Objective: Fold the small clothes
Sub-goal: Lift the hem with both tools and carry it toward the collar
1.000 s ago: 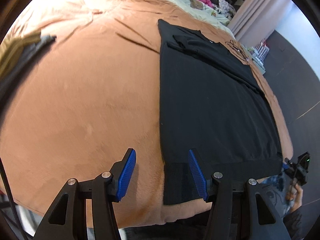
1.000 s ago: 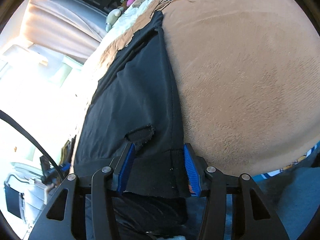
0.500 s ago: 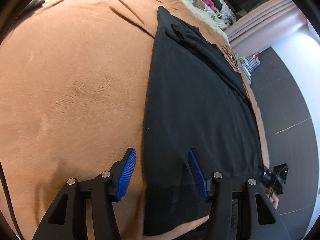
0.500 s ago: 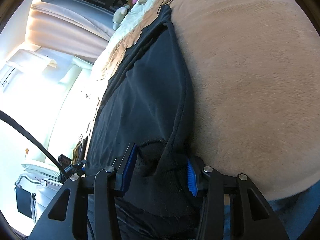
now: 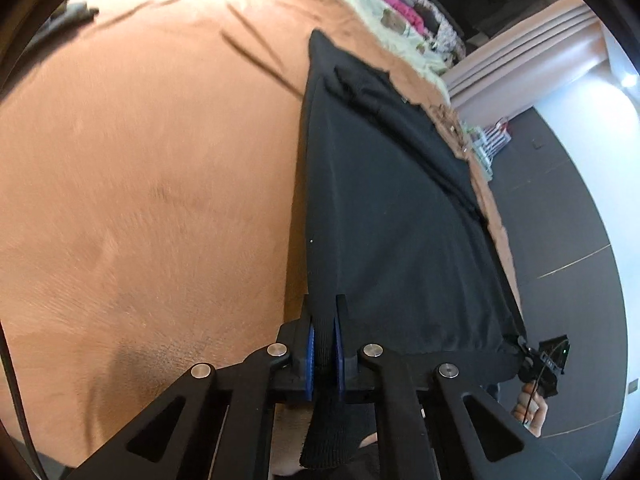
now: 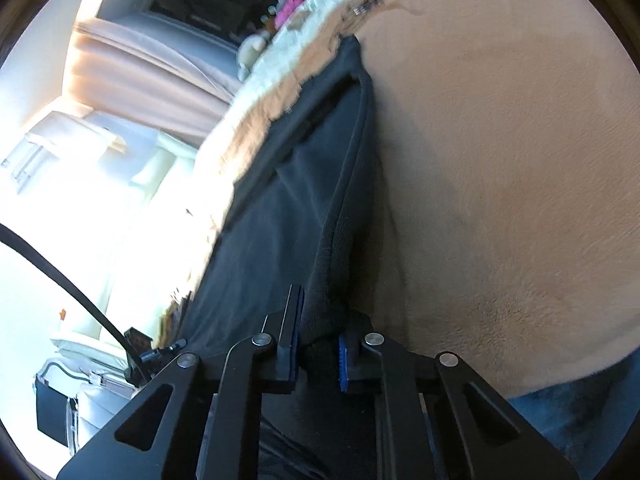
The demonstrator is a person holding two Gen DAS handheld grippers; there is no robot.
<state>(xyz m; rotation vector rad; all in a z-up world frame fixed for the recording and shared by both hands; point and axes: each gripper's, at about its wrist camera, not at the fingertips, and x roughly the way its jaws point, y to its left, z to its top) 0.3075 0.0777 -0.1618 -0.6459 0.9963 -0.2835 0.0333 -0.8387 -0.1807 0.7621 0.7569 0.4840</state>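
Observation:
A black garment lies lengthwise on an orange-brown bedspread, folded along its long sides. My left gripper is shut on the near left corner of its ribbed hem, which hangs out below the blue pads. In the right wrist view the same black garment stretches away from me over the bedspread. My right gripper is shut on the near right corner of the hem, with cloth bunched between the pads. Both near corners are lifted slightly off the bed.
A cream blanket with toys and pink clothes lies at the far end of the bed. Pink curtains and dark floor are to the right. A grey cloth lies at the far left. Bright window and white furniture show left.
Both grippers went from open around the hem corners to shut on them. The garment's near edge is now gathered and raised, and its sides have drawn inward.

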